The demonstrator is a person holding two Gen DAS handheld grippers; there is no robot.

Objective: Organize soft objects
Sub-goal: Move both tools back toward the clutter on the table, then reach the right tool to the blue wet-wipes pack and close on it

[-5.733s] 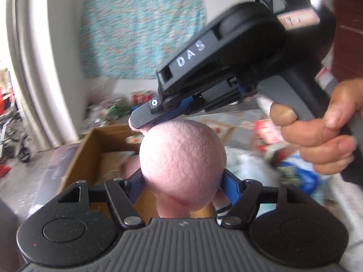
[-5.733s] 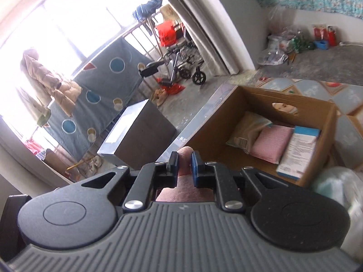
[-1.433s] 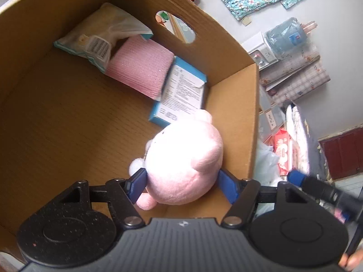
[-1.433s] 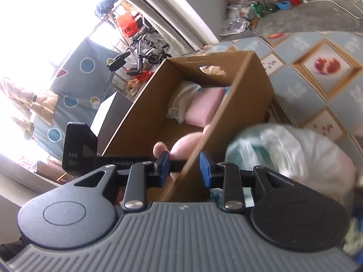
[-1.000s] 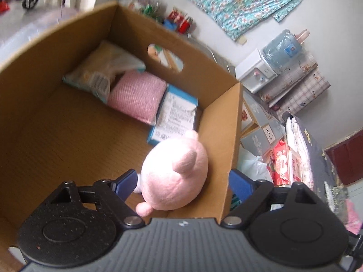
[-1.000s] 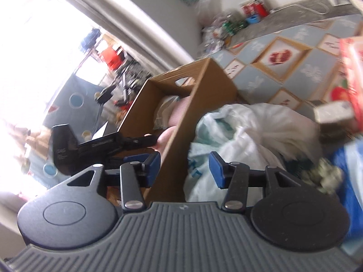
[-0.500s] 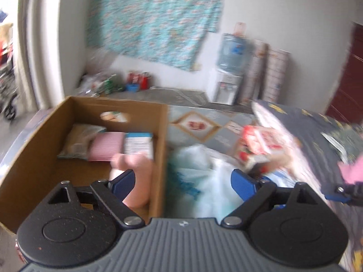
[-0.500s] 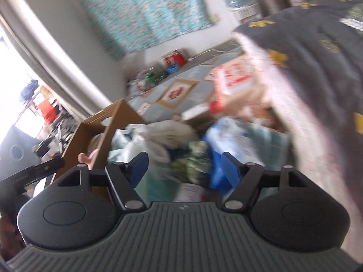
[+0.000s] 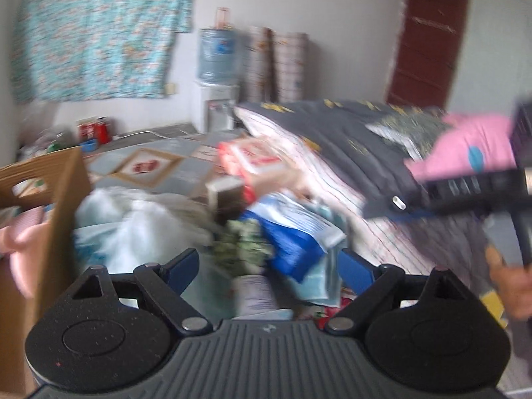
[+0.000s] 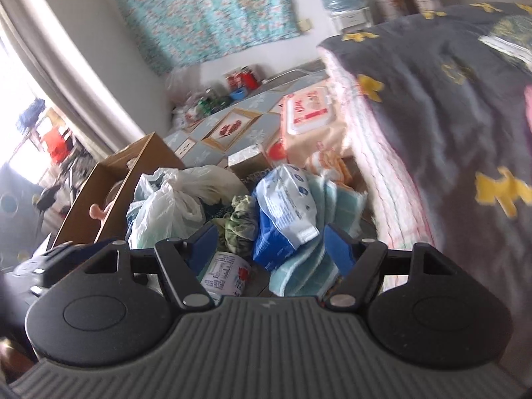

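Both grippers are up over the clutter on the floor beside the bed, and both are empty. The left gripper (image 9: pixel 267 266) has its blue fingers spread wide with nothing between them, only the pile of bags below. The right gripper (image 10: pixel 271 246) is just as wide open and holds nothing either; in the left wrist view it (image 9: pixel 399 204) shows from the side, out over the edge of the bed (image 10: pixel 449 106), with the person's hand (image 9: pixel 508 286) on its handle.

The pink plush toy (image 9: pixel 16 246) is down in the cardboard box (image 9: pixel 63 199), pressed against the box's near wall at the left edge of that view. From the right wrist camera only a pink bit of it (image 10: pixel 97 212) peeks over the box (image 10: pixel 139 163) rim.

Just beside the box lies a white plastic bag (image 10: pixel 173 199), then a blue-and-white packet (image 10: pixel 286 206) resting on a folded teal towel (image 10: pixel 316 259). A small printed can (image 10: pixel 226 274) sits below the right gripper's fingers. A pack of wet wipes (image 10: pixel 309 109) leans against the side of the bed.

On the dark bedspread, a pink soft thing (image 9: pixel 465 146) lies right behind the right gripper; the blur hides what it is.
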